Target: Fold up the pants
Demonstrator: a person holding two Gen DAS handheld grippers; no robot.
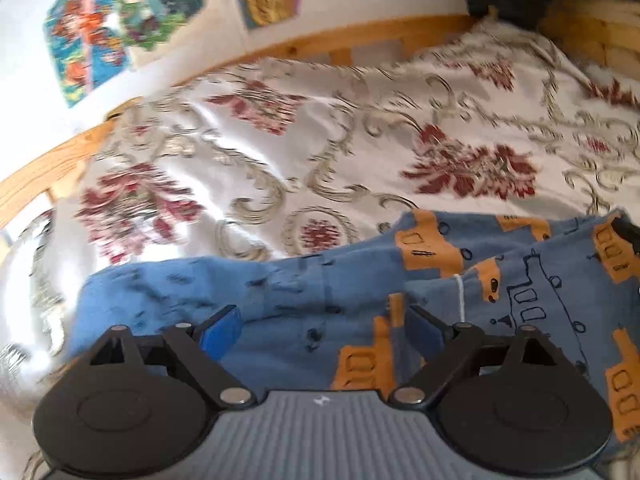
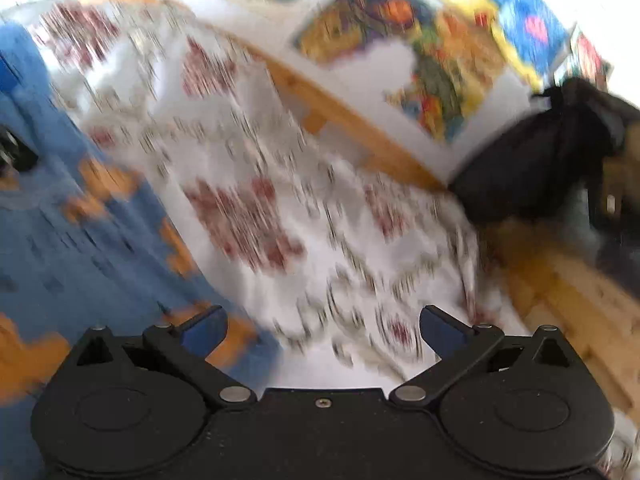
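We see the left hand-held gripper spread wide above the blue pants, its blue pads gripping nothing. The right hand-held gripper also gapes empty, over the floral bedspread; that view is blurred, so the pants seem to lie just beside its left finger. A wooden bed frame borders the bedspread.

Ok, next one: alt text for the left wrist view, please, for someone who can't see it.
The open left gripper hovers over blue pants printed with orange vehicles, holding nothing. The pants lie rumpled on a white bedspread with dark red flowers. Behind runs a wooden bed rail, below colourful pictures on a white wall.
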